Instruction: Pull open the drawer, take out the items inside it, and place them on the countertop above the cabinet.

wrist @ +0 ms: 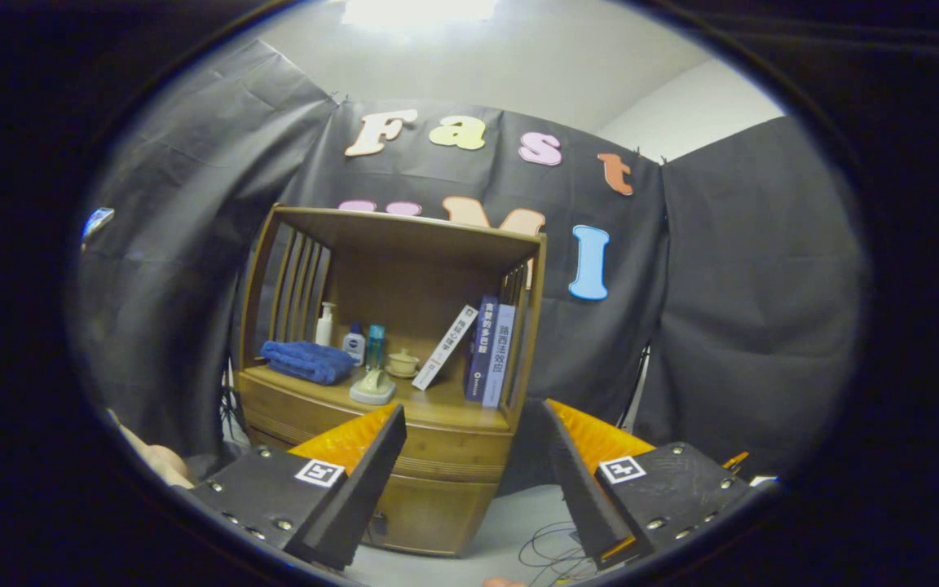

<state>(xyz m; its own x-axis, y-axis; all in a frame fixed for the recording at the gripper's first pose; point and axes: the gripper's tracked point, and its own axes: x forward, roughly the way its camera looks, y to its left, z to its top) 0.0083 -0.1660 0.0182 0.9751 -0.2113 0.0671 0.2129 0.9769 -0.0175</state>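
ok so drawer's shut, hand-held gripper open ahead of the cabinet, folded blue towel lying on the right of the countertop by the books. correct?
Not quite. In the gripper view the folded blue towel lies on the left of the countertop; the books stand on the right. The drawer is shut and the hand-held gripper is open.

Left part of the drawer front hidden behind one finger of the claw, standing wide apart and empty. Drawer handle and contents impossible to make out. Cabinet base partly hidden. Small bottles on the bench too small to identify.
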